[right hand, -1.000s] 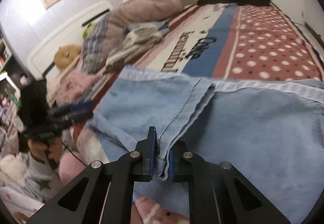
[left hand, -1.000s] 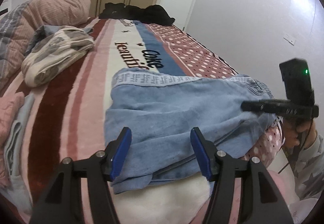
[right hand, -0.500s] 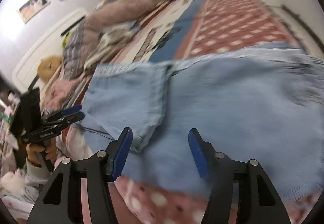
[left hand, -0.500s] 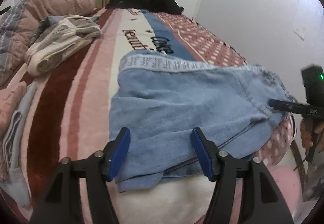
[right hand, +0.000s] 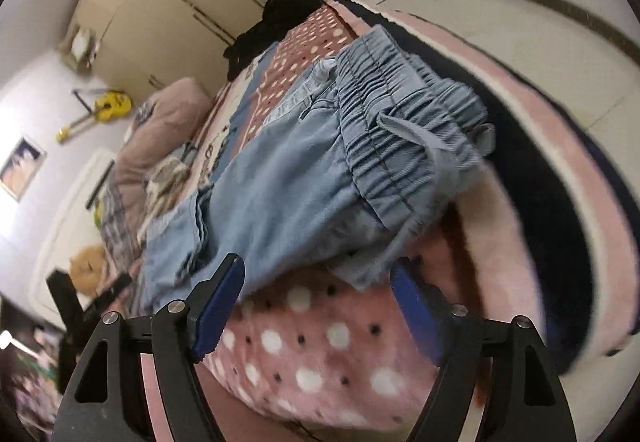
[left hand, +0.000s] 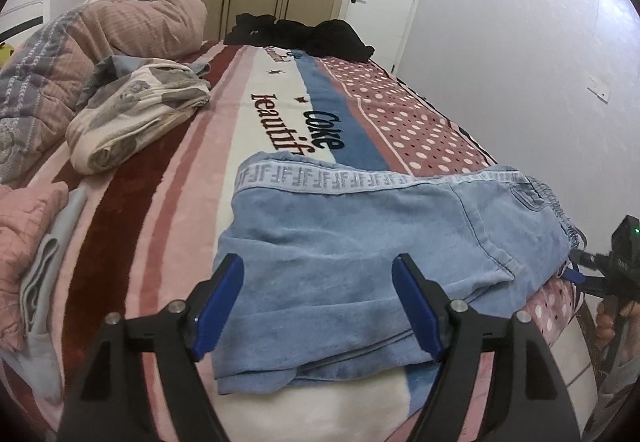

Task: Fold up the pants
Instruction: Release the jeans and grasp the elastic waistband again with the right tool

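Observation:
Light blue denim pants (left hand: 360, 254) lie folded over on the bed, with a lettered side band along their far edge and the elastic waistband (right hand: 384, 130) at the bed's right edge. My left gripper (left hand: 320, 306) is open and empty, just above the pants' near edge. My right gripper (right hand: 316, 306) is open and empty, low beside the bed's corner below the waistband; it also shows at the far right of the left wrist view (left hand: 600, 274). The left gripper shows dimly at the lower left of the right wrist view (right hand: 92, 302).
The bed carries a striped and dotted blanket (left hand: 180, 146). A patterned cloth bundle (left hand: 132, 118) and a quilt (left hand: 80, 50) lie at the left, dark clothes (left hand: 304, 34) at the far end. Pink and grey cloths (left hand: 32, 250) lie near left. A wall (left hand: 520, 42) runs along the right.
My right gripper opened, let go of the pants' folded edge, then swung away right to the waistband corner and dropped lower. My left gripper stayed open near the pants' near edge.

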{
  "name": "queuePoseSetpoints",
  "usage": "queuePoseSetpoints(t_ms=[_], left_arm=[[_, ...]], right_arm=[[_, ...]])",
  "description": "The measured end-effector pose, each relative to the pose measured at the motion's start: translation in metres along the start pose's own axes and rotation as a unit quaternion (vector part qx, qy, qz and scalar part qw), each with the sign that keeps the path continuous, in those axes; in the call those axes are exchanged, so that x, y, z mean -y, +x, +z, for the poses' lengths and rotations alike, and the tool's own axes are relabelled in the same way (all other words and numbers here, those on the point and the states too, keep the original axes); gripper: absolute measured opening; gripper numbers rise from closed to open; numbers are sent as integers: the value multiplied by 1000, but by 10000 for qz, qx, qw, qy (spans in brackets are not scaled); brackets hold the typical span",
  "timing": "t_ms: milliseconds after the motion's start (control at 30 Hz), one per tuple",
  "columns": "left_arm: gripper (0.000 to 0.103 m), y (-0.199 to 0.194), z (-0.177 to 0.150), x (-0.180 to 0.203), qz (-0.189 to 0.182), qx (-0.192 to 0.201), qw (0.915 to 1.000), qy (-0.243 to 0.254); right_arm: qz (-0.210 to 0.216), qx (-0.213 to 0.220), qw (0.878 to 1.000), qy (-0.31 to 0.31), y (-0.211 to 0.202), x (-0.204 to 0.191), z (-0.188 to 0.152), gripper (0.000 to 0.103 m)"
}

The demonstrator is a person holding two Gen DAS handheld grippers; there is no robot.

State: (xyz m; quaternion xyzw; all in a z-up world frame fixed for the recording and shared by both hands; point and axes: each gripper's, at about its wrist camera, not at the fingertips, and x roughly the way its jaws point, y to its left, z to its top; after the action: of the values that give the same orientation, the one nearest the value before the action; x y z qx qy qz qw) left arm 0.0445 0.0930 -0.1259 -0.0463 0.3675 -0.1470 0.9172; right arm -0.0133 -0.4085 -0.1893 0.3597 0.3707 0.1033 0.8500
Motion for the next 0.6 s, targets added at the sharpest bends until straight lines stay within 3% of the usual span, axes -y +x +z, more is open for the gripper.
queuePoseSetpoints(t_ms=[33,67,200,333,367,433,500,600], left_arm=[[73,-2,0,-1,28,20,10000,-6],[73,-4,-1,-2,51,37,10000,-19],[74,-12,-4,-13,112,88,9998,-160],[74,-16,-8,-23,131,118,9993,-315],[74,-17,-8,-25,123,127,9993,-336],[74,-20,-9,-27,112,150,9993,-337],[74,-21,-9,-28,102,168,9993,-333],[74,-22,-9,-29,67,183,9992,-349]], right_arm=[[113,90,9998,100,3,2,3,90],[176,217,9993,265,8,3,8,94],[11,549,9965,631,22,0,26,96],[-123,803,9956,459,31,-13,41,93],[-152,889,9949,447,30,-13,45,91],[-184,990,9941,404,28,-15,53,71],[-314,917,9945,393,29,-15,57,60],[-362,628,9957,580,28,-9,55,59]])
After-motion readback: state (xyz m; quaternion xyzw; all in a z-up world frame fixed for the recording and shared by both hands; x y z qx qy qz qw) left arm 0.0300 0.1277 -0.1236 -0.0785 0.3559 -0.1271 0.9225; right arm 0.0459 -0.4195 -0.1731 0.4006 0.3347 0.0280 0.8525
